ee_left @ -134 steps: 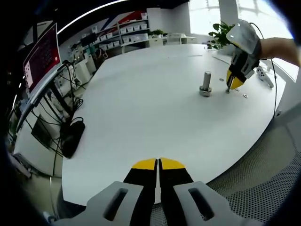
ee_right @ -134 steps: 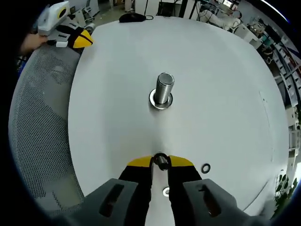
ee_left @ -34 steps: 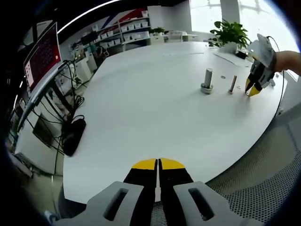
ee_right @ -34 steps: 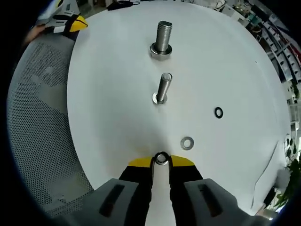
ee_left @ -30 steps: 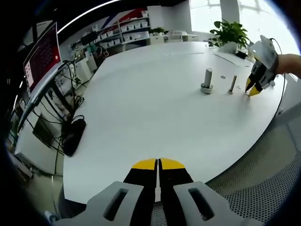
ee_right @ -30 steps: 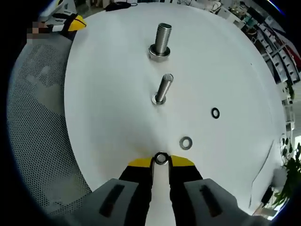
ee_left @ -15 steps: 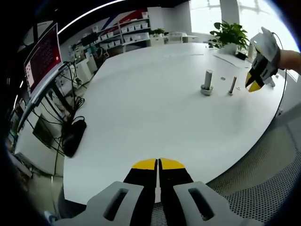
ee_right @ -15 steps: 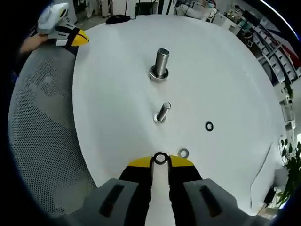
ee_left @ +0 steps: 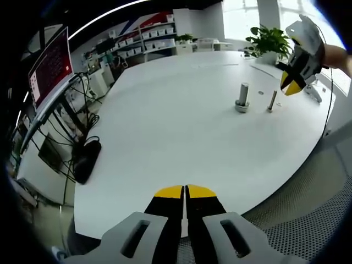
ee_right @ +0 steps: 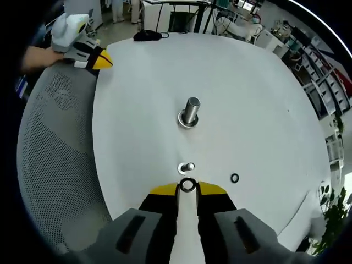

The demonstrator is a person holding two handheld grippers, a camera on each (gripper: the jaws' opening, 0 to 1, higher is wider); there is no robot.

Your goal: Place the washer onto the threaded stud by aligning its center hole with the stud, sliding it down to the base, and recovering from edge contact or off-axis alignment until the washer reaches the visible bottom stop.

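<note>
Resting left gripper: jaws are pressing together, gripping nothing, at the table edge.
Studs: two are standing upright (thick stud, thin stud).
Washers: one washer is sitting clamped in the right gripper, hanging above the thin stud; one black ring is lying right of it.

Gripped washer above upright stud

right gripper: jaws closed on a small ring pinched between the yellow tips; raised, pointing down, a hand behind it in the left gripper view | left gripper: jaws pressed together, nothing between them; held low and level
</note>
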